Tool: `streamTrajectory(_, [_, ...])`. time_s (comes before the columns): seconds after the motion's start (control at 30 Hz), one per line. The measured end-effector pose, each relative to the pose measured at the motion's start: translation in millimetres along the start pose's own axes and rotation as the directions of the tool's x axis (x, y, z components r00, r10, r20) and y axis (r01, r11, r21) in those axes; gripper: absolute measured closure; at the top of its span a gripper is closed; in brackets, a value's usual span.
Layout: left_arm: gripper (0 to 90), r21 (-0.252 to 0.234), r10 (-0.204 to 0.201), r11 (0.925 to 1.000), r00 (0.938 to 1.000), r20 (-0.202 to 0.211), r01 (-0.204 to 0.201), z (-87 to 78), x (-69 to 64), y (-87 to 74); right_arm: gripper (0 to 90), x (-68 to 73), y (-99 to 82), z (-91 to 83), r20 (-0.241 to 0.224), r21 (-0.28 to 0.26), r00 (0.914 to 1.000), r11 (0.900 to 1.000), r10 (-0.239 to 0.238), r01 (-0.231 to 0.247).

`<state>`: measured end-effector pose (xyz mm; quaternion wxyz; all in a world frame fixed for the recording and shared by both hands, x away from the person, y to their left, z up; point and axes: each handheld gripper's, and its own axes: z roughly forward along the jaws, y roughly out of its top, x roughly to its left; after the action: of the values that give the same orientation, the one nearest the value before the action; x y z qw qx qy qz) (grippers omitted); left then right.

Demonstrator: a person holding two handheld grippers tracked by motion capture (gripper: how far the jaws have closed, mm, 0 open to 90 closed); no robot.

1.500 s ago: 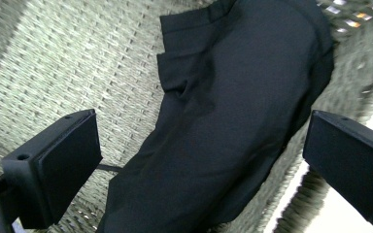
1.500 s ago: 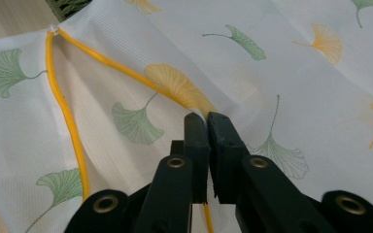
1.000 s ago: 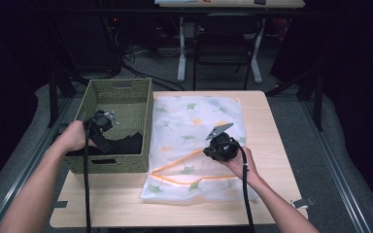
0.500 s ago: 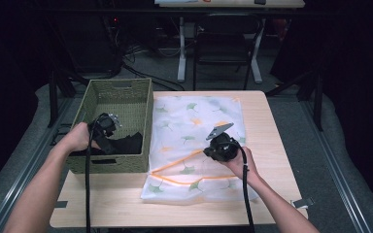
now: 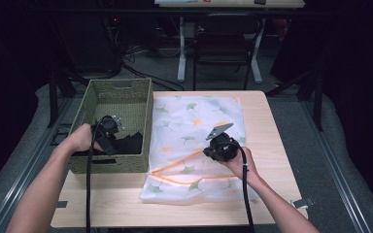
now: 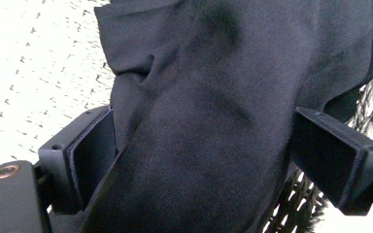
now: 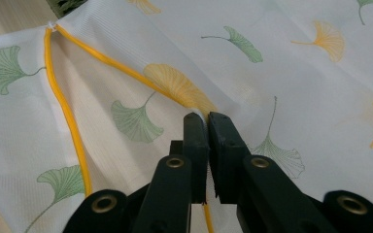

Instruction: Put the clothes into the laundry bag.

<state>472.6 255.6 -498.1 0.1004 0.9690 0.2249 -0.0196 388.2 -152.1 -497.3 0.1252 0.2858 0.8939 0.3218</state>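
Left gripper (image 5: 108, 132) in the basket (image 5: 121, 94), jaws just closing around the black cloth (image 6: 213, 121), not yet pinching. Right gripper (image 7: 208, 121) clamps the mesh bag (image 5: 199, 121) zipper edge on the bench (image 5: 267, 126). Close fully before lifting, keep the bag mouth raised.

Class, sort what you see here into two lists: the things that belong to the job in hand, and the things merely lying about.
In the job:
- black cloth garment, between the left gripper jaws, which have just been closing
- green woven basket
- white leaf-print mesh bag with orange zip, pinched by the right gripper

Lying about:
- dark chair behind the wooden table
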Motion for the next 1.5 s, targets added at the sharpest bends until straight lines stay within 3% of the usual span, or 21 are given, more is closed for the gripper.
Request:
streamTrajectory(0.07, [14.2,-0.007,0.005,1.0000,0.9995,0.032,-0.005,-0.1,1.0,-0.4,86.1,-0.4,-0.1,0.2,0.000,0.000,1.0000,1.0000,-0.003,0.003])
streamTrajectory(0.13, [27.4,-0.006,0.006,1.0000,0.9993,0.037,-0.006,-0.2,1.8,-0.7,86.1,-0.2,-0.1,0.2,0.000,0.000,1.0000,1.0000,-0.003,0.003])
streamTrajectory(0.17, [27.4,0.005,0.008,0.9999,0.9995,0.031,-0.009,0.8,1.8,-0.9,86.1,-0.2,-0.1,0.2,0.000,0.000,1.0000,1.0000,-0.003,0.003])
streamTrajectory(0.23, [36.5,0.041,0.018,0.9990,0.9995,0.025,-0.019,8.4,0.2,-0.9,86.0,0.3,0.1,-0.3,0.001,0.001,1.0000,1.0000,-0.001,0.001])
streamTrajectory(0.4, [52.9,0.046,0.067,0.9967,0.9977,0.008,-0.067,7.5,-4.0,-1.3,86.1,0.1,-0.1,-1.6,0.000,0.000,1.0000,1.0000,-0.001,0.001])
streamTrajectory(0.5, [62.8,0.036,0.064,0.9973,0.9979,-0.003,-0.064,5.3,-6.0,-3.8,86.2,-0.7,-0.4,-1.6,0.002,-0.003,1.0000,1.0000,-0.006,0.006])
streamTrajectory(1.0, [66.8,0.026,0.073,0.9971,0.9945,-0.076,-0.071,-15.0,-14.0,-6.2,86.4,-0.2,-0.3,-3.1,0.007,-0.007,1.0000,1.0000,0.003,-0.003])
streamTrajectory(1.5, [67.1,-0.008,0.045,0.9989,0.9953,-0.086,-0.046,-34.3,-16.9,-7.3,86.4,-0.7,-0.9,-4.2,0.009,-0.010,0.9999,0.9999,0.007,-0.007])
